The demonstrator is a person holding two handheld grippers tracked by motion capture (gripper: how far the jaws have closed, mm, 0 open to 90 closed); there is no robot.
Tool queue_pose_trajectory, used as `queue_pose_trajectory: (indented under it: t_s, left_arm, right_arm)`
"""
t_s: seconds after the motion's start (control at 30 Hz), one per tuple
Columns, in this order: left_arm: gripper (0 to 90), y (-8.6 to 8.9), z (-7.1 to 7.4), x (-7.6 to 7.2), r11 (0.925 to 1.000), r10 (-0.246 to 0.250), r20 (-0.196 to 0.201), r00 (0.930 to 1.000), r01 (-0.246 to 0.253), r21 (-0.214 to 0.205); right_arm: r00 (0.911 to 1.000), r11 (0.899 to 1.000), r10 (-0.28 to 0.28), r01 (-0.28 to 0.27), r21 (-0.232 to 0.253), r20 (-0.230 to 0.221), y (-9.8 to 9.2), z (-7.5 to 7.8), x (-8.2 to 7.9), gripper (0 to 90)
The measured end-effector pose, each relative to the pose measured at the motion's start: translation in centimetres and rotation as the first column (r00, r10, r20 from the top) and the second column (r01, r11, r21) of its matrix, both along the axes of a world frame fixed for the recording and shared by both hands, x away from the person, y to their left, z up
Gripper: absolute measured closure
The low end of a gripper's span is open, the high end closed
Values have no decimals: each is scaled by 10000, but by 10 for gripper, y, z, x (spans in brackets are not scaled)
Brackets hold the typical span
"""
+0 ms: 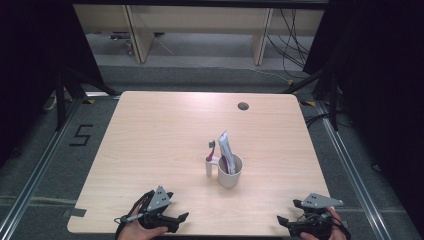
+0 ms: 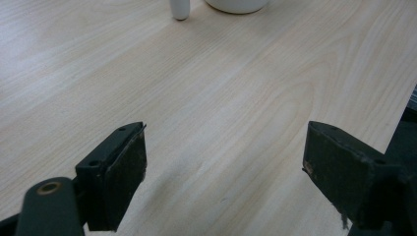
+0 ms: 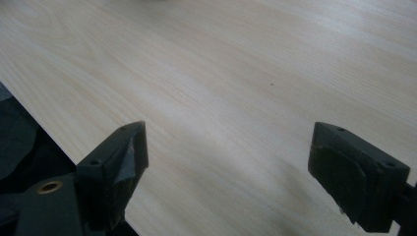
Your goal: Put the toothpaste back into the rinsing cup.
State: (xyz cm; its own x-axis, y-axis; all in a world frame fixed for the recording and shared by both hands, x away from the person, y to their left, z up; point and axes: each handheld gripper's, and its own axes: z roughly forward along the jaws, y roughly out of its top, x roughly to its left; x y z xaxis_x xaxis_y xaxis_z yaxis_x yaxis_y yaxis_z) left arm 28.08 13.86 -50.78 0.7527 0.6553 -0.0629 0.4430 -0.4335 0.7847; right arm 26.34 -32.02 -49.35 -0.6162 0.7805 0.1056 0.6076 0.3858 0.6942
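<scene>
The left gripper (image 1: 172,218) and the right gripper (image 1: 290,222) rest at the near edge of the table (image 1: 150,135), both with jaws spread wide and holding nothing. Ahead of them, near the table's middle, stands a white cup (image 1: 229,171) – probably ceramic, smooth, rigid and rather breakable. In it lean a toothpaste tube (image 1: 225,147) and a toothbrush (image 1: 212,149). The tube looks soft and light; I would grip it on its flat upper part.
</scene>
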Motion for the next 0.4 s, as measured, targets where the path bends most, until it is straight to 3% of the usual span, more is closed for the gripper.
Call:
queue_pose_trajectory:
  t_s: [0.1, 0.17, 0.27, 0.4]
  left_arm:
    - [159, 1, 0, 1, 9999, 13, -11, 10000, -13, 99]
    - [159, 1, 0, 1, 9999, 73, -1, 10000, -73, 100]
    - [159, 1, 0, 1, 9996, 264, -34, 9996, -264, -27]
    - [159, 3, 0, 1, 9997, 244, 14, 9997, -244, 39]
  right_arm:
    - [9997, 9998, -123, 127, 169, -206, 1, 0, -1, 161]
    - [10000, 10000, -38, 38, -63, 22, -1, 0, -1, 160]
    - [9996, 9997, -164, 167, 182, -210, 0, 0, -2, 161]
    - [9995, 9997, -219, 221, 113, -231, -1, 1, -2, 161]
